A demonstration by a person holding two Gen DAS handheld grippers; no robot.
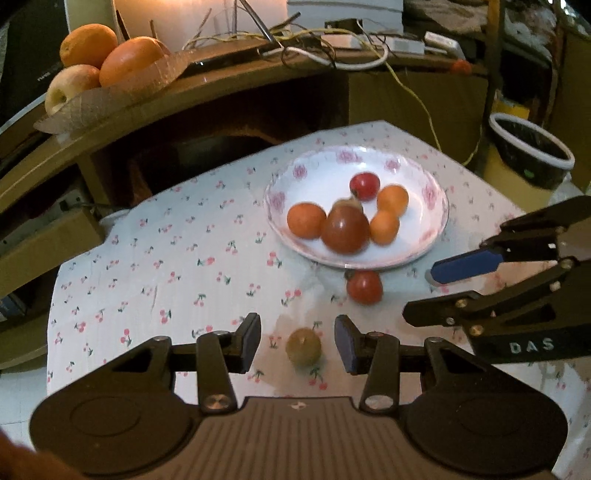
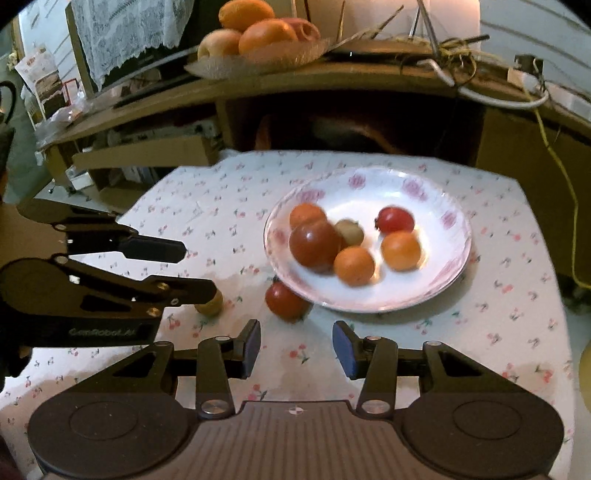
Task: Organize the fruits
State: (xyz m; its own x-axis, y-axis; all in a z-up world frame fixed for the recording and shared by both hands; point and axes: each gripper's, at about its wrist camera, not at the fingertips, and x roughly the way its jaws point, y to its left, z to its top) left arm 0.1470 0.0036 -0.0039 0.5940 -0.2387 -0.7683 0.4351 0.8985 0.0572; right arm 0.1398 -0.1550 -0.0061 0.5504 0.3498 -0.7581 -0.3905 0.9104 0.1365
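Observation:
A white flowered plate (image 1: pixel 424 173) (image 2: pixel 436 177) holds several fruits: oranges, a small red fruit (image 1: pixel 365 185) (image 2: pixel 395 219), a big dark red fruit (image 1: pixel 345 229) (image 2: pixel 314 242) and a brownish one. A red fruit (image 1: pixel 364 286) (image 2: pixel 286 301) lies on the cloth against the plate's near rim. A small yellow-green fruit (image 1: pixel 303 346) (image 2: pixel 210 303) lies on the cloth between the jaws of my open left gripper (image 1: pixel 297 343) (image 2: pixel 197 267). My right gripper (image 2: pixel 295 343) (image 1: pixel 417 291) is open and empty, just short of the red fruit.
A cherry-print cloth (image 1: pixel 166 258) covers the small table. Behind it a wooden desk carries a woven tray of large oranges and an apple (image 1: pixel 96 55) (image 2: pixel 255 33), plus cables. A dark bowl (image 1: pixel 532 151) stands at the far right.

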